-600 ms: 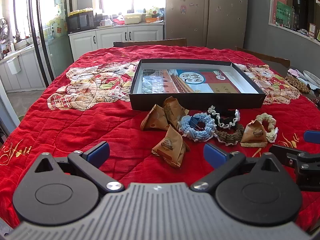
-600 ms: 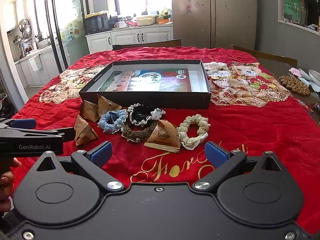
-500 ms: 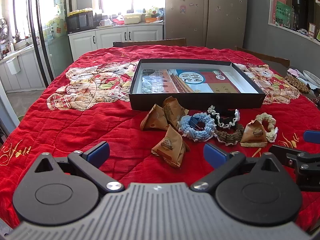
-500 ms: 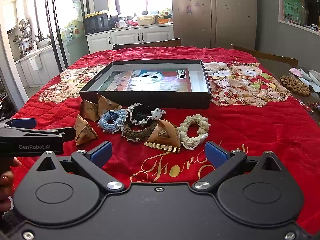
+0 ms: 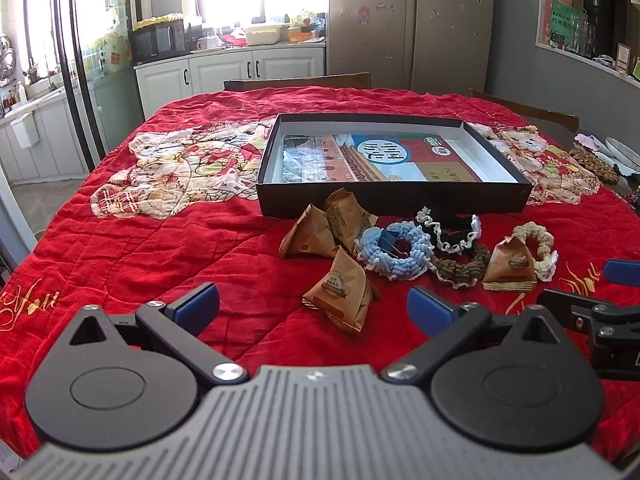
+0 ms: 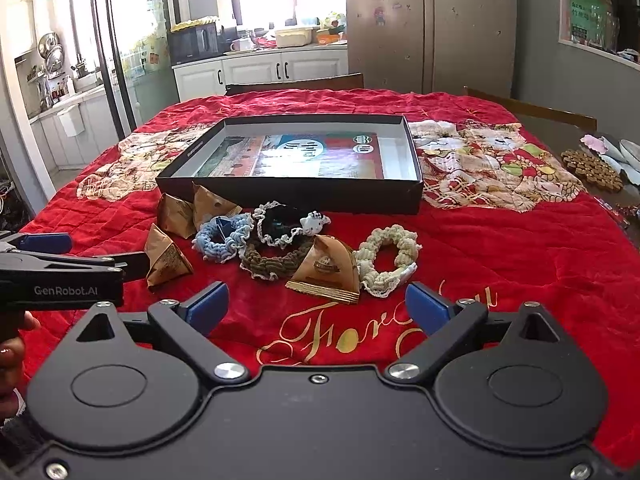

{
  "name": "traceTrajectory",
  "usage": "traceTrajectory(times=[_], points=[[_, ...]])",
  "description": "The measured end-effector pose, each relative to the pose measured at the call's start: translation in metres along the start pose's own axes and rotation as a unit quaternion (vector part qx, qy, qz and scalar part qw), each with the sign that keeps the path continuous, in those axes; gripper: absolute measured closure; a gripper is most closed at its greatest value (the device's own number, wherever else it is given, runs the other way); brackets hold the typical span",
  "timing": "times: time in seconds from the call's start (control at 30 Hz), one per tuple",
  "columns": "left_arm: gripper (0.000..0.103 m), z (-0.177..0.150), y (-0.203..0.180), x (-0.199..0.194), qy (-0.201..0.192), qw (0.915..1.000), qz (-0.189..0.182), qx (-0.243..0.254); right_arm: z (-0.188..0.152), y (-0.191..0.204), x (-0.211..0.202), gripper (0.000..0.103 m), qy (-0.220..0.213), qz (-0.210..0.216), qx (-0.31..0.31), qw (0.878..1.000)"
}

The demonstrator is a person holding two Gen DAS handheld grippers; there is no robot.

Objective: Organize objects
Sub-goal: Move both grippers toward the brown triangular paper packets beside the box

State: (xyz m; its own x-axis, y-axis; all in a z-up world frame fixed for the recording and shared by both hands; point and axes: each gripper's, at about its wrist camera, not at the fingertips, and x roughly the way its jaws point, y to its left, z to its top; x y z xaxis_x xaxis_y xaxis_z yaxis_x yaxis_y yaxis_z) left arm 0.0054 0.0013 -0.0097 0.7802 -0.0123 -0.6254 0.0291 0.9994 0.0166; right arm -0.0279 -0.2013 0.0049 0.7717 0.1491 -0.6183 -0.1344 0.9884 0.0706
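Red quilt reads "Fore…" in gold, and we see "GenRobot.AI" on our left gripper. Both grippers, right too, gape empty; scrunchies and packets sit before the box.

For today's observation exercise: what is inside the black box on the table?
Inside the black box lies a flat printed sheet or book covering most of the floor. Whatever lies beneath it is hidden; the near wall hides the front strip.
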Motion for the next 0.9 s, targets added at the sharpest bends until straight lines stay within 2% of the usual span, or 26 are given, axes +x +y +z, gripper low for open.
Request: traceTrajectory(times=[0.27,0.4,0.47,0.5,0.6,0.7,0.9], points=[[0.000,-0.004,0.005,0.016,-0.005,0.9992,-0.036,0.016,-0.003,-0.008,0.010,0.009,-0.027,0.007,-0.020,0.999],[0.000,-0.007,0.005,0.026,0.000,0.9983,-0.053,0.027,-0.004,-0.005,0.016,0.009,-0.040,-0.010,-0.052,0.998],[0.000,-0.009,0.007,0.031,0.000,0.9976,-0.063,0.027,-0.006,-0.006,0.019,0.010,-0.052,-0.004,-0.060,0.997],[0.000,-0.009,0.007,0.033,0.000,0.9974,-0.067,0.026,-0.006,-0.006,0.020,0.014,-0.056,0.001,-0.061,0.997],[0.000,-0.010,0.012,0.041,-0.002,0.9971,-0.074,0.017,-0.006,-0.010,0.028,0.039,-0.067,0.013,-0.063,0.996],[0.001,-0.010,0.015,0.045,-0.010,0.9971,-0.075,0.013,-0.005,-0.012,0.038,0.045,-0.064,0.023,-0.069,0.995],[0.011,-0.009,0.014,0.053,-0.007,0.9968,-0.074,0.030,-0.004,-0.015,0.054,0.054,-0.054,0.030,-0.073,0.995]])
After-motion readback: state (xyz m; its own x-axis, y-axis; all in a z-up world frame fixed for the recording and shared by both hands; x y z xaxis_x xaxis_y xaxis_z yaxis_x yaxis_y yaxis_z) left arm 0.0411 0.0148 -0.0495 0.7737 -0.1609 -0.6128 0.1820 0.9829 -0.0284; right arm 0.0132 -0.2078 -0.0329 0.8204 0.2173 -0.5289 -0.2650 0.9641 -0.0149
